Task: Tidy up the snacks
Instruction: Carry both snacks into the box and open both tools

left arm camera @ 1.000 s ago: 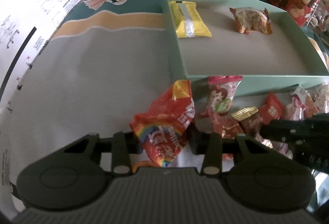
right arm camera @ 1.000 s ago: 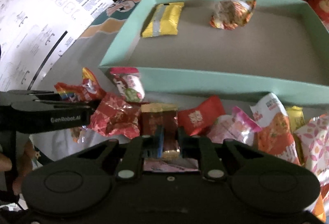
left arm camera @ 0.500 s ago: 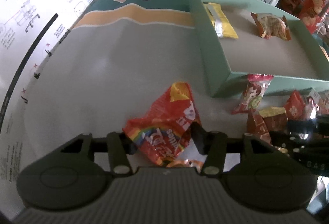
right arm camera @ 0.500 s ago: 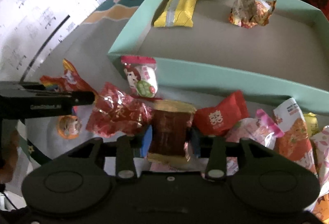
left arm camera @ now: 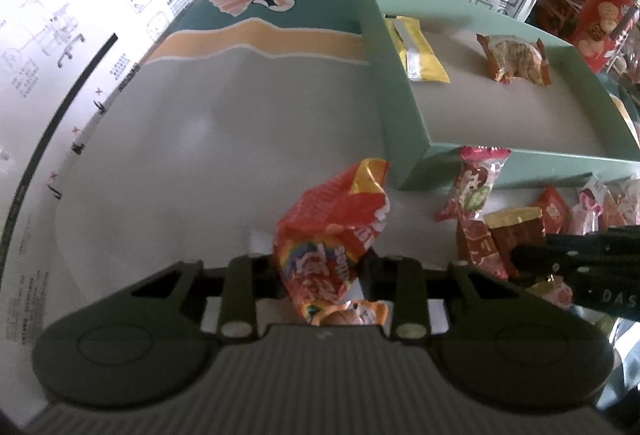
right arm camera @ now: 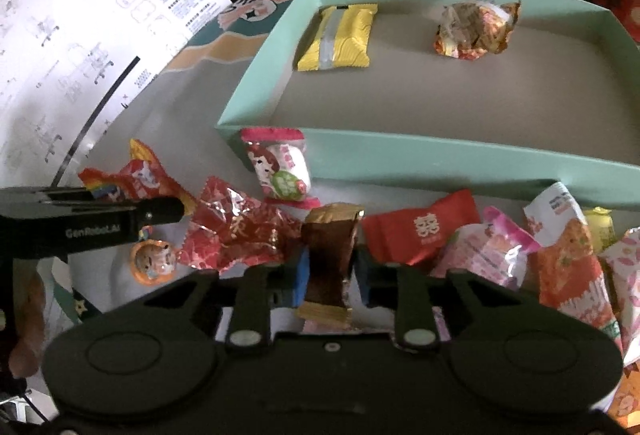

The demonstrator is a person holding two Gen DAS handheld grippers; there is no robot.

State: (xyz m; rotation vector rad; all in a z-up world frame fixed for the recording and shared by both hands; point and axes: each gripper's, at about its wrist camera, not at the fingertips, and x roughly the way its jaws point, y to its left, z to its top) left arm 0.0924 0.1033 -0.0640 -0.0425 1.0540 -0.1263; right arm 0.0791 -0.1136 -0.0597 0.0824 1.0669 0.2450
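A: What does the left gripper [left arm camera: 322,267] have?

B: Its jaws are pressed against both sides of a red rainbow candy bag [left arm camera: 334,231], which stands crumpled between them above the grey bench [left arm camera: 192,155]. A small orange sweet [left arm camera: 354,313] lies just under the bag, close to the gripper body.

A: And the right gripper [right arm camera: 330,269]?

B: Its jaws pinch a brown, gold-edged wrapper [right arm camera: 330,259] at the middle; the wrapper stands upright, with its gold ends sticking out above and below the blue pads [right arm camera: 302,277].

A: Where are the rest of the snacks?

B: Most are heaped on the bench in front of the mint-green tray [right arm camera: 440,151]. There is a crinkled red foil pack [right arm camera: 236,235] left of the brown wrapper, a red packet with a white character [right arm camera: 420,231] to its right, then pink and orange packs beyond that. A white sweet with a cartoon girl [right arm camera: 282,171] lies touching the tray's near wall.

A: Anything inside the tray?

B: Two things, well apart near the far wall: a yellow pack with a silver stripe [right arm camera: 338,37] at the left and a clear orange-printed bag [right arm camera: 476,29] further right
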